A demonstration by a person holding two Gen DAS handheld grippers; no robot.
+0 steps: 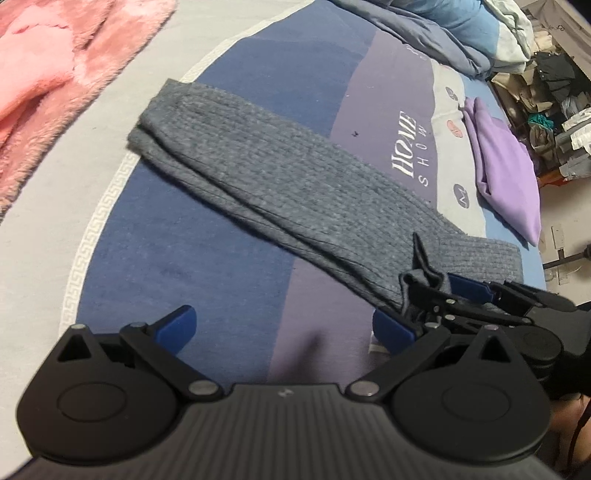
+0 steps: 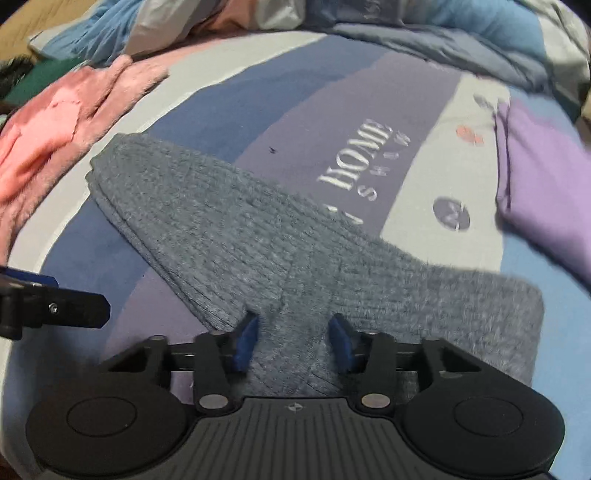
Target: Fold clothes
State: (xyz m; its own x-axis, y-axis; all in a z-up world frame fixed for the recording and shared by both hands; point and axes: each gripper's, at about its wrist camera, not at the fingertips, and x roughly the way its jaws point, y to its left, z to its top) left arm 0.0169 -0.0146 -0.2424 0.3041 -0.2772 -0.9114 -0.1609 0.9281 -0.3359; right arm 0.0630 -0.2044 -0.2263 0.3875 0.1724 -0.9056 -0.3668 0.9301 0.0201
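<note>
The grey knit garment (image 1: 280, 177) lies in a long folded strip across the bed (image 1: 155, 240), running from the far left down to the near right over the blue and mauve bedcover with its white "HOME SHOW" lettering (image 1: 408, 146).

The left gripper (image 1: 284, 326) hovers just short of the strip's near end, jaws wide apart with nothing between them, only bedcover showing in the gap.

The right gripper (image 2: 293, 341) is down at that same near end of the garment (image 2: 236, 236), and here the knit bunches up between the blue fingertips (image 2: 246, 341). The jaws are partly drawn in around that gathered cloth, and it looks pinched, though the blur in the right wrist view makes the contact on both sides hard to confirm. From the left wrist view the right gripper (image 1: 439, 295) sits at the right edge, with grey fabric gathered at its tips.

Off to the far right a folded purple garment (image 1: 502, 173) rests on the bed, well apart from the grey one. A fluffy pink blanket (image 1: 48, 74) fills the far left corner, and a grey-blue duvet (image 1: 417, 33) is heaped along the far side. Beyond the bed's right edge, a jumble of clothes (image 1: 546, 103) is piled.
</note>
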